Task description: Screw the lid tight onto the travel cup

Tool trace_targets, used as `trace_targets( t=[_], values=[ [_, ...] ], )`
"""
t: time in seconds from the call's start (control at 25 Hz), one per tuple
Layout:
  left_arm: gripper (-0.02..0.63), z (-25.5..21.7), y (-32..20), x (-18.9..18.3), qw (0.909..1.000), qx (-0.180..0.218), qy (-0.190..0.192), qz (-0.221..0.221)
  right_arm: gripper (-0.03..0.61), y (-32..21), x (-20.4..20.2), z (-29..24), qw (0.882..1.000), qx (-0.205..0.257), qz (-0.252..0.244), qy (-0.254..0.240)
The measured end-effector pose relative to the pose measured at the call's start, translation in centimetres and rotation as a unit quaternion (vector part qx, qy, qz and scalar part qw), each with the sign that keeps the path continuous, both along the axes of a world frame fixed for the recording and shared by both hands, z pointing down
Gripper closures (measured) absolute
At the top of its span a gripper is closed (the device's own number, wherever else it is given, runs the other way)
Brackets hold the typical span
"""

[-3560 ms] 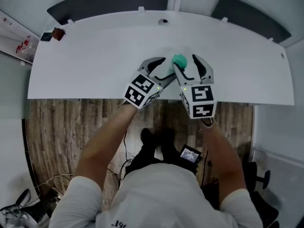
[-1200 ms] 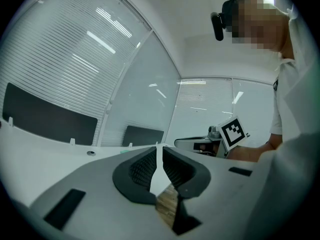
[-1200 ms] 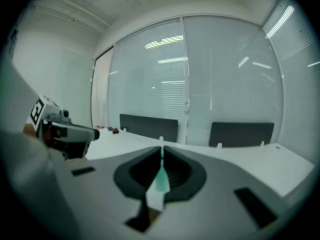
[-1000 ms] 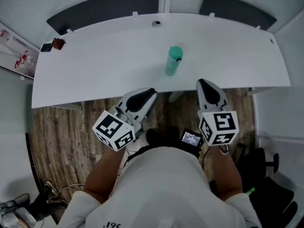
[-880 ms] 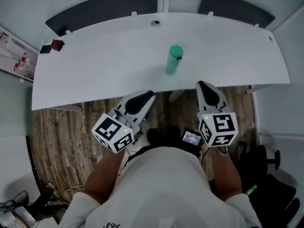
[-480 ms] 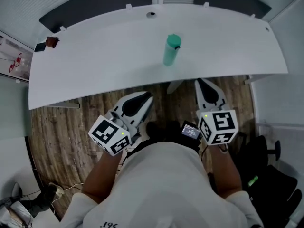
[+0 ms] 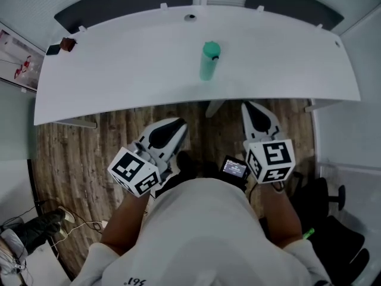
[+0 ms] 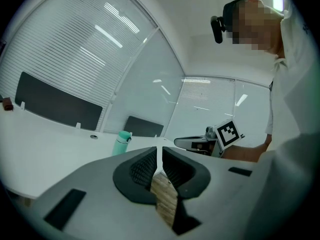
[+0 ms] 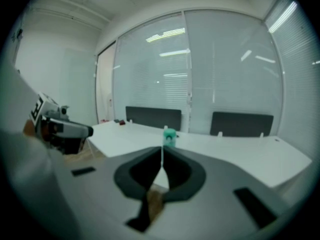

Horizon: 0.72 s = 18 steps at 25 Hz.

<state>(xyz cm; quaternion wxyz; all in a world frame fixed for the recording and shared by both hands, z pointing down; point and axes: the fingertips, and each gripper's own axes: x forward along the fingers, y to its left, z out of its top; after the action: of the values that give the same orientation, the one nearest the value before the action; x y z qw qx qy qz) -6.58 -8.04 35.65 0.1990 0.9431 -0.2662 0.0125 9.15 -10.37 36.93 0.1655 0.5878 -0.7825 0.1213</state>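
Note:
The mint-green travel cup (image 7: 208, 62) stands upright near the middle of the white table (image 7: 119, 70) with its lid (image 7: 211, 47) on top. It also shows small and far off in the left gripper view (image 8: 121, 143) and in the right gripper view (image 9: 169, 136). My left gripper (image 7: 179, 124) hangs over the wood floor, short of the table's front edge, jaws together and empty (image 8: 159, 156). My right gripper (image 7: 246, 105) is also held back from the table, shut on nothing (image 9: 162, 159). Neither gripper touches the cup.
A small dark and red object (image 7: 62, 44) lies at the table's far left corner. A cable hole (image 7: 190, 17) sits at the back edge, in front of dark panels (image 7: 125, 2). A small screen device (image 7: 234, 168) hangs at the person's waist. A chair base (image 7: 332, 196) stands at right.
Both grippers, earlier closed around the cup on the table, have left it and drawn back over the floor. In the last second they have barely moved; the view has shifted a little.

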Motion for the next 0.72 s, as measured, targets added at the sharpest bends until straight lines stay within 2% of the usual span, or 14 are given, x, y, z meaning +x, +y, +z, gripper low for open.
trace_targets(
  t=[0.32,0.72],
  values=[
    [0.558,0.3,2.6,4.0,0.9996,-0.01,-0.006,-0.025,0.554,1.6,2.7,0.4,0.999,-0.008,-0.034,-0.002],
    [0.558,0.8,6.5,5.4,0.9975,-0.015,-0.015,-0.067,0.555,4.2,3.3,0.8,0.997,-0.006,-0.078,-0.012]
  ],
)
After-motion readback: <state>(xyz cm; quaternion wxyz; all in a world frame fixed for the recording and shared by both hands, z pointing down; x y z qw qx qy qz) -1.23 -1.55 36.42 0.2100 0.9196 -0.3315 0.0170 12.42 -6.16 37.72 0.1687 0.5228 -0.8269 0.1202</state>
